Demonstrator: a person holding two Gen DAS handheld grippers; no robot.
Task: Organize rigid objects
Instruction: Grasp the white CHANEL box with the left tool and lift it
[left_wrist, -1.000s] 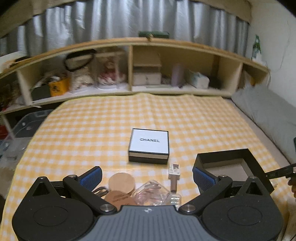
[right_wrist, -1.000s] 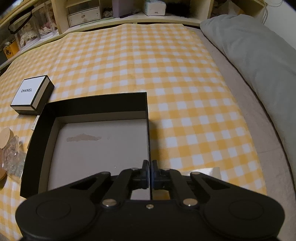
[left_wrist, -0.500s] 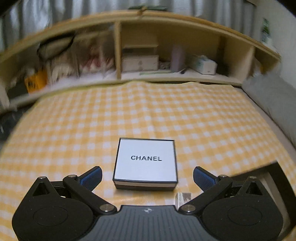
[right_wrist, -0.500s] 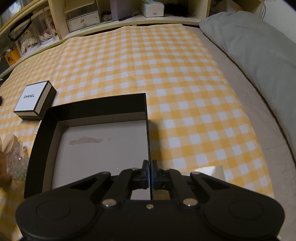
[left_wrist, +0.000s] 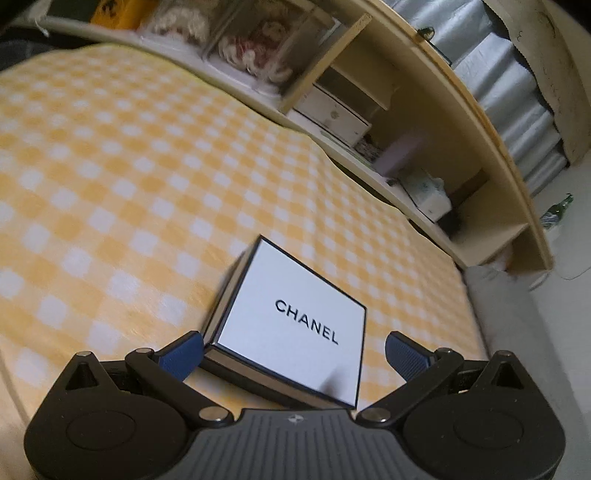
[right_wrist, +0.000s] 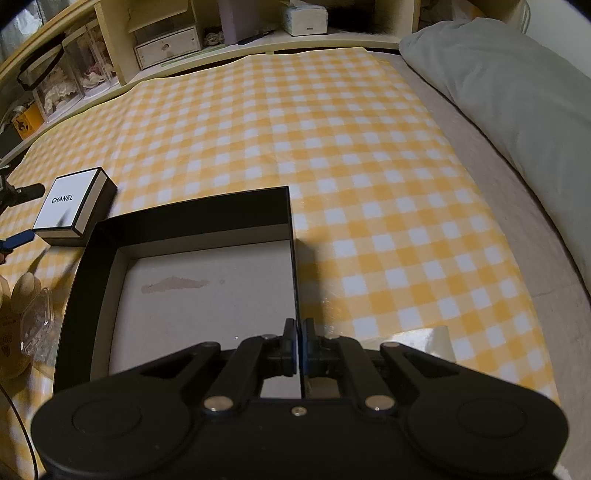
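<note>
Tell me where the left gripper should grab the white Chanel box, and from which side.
Grip the Chanel box across its two opposite dark side walls, coming in low from its near edge. It lies flat on the checked cloth, and the left gripper already has its open jaws straddling it, one on each side.

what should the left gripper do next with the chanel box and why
Probably ease forward a little and close. The left gripper is open, its blue pads either side of the Chanel box, one pad at the box's near corner, neither clearly pressing. The right gripper is shut on the wall of the black tray, which looks empty and ready for the box.
</note>
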